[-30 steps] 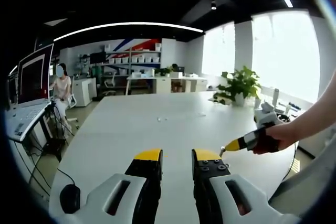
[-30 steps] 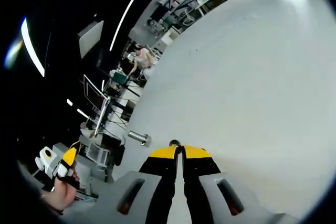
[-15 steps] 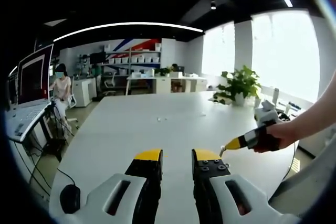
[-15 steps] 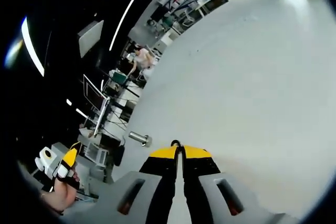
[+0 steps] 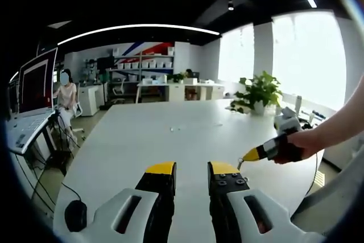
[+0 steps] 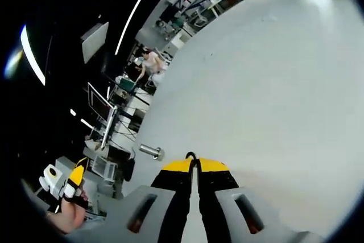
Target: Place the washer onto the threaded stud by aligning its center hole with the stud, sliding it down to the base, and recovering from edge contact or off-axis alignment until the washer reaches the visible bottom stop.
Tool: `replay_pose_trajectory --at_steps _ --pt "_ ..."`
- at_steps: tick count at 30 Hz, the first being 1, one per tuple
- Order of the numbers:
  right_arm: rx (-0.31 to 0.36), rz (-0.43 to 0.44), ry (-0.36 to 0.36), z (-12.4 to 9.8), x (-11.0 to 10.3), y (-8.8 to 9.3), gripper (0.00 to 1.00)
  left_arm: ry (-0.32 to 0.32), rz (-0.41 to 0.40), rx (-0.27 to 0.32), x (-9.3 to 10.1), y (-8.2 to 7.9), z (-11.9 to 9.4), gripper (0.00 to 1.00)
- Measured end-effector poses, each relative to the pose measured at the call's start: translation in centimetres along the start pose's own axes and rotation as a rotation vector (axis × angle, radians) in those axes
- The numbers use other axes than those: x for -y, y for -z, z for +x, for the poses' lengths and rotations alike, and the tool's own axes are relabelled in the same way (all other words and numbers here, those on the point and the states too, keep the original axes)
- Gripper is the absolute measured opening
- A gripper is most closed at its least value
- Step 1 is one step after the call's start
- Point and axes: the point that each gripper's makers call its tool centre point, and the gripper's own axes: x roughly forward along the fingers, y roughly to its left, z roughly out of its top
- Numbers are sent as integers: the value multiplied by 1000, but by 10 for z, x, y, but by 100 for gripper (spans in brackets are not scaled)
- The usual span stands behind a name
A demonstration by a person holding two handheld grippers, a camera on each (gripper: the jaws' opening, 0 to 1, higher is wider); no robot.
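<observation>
Left gripper view: my yellow-tipped left gripper [image 5: 192,169] hovers with jaws parted and empty over the white table [image 5: 142,140]; my right gripper [image 5: 245,158] reaches in.

Right gripper view: its jaws pinch the small dark metal washer [image 6: 190,155] beside the short silver threaded stud [image 6: 151,151].

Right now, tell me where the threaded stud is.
In the right gripper view, the threaded stud lies on the white table, just left of the right claw, whose jaws are shut on the washer.
</observation>
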Motion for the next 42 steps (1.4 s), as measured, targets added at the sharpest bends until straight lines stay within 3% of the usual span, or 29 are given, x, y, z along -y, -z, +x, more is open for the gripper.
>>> replay_pose_trajectory --at_steps 42 --pt "-24 36 33 -1 2 3 6 2 -3 9 1 -3 -2 20"
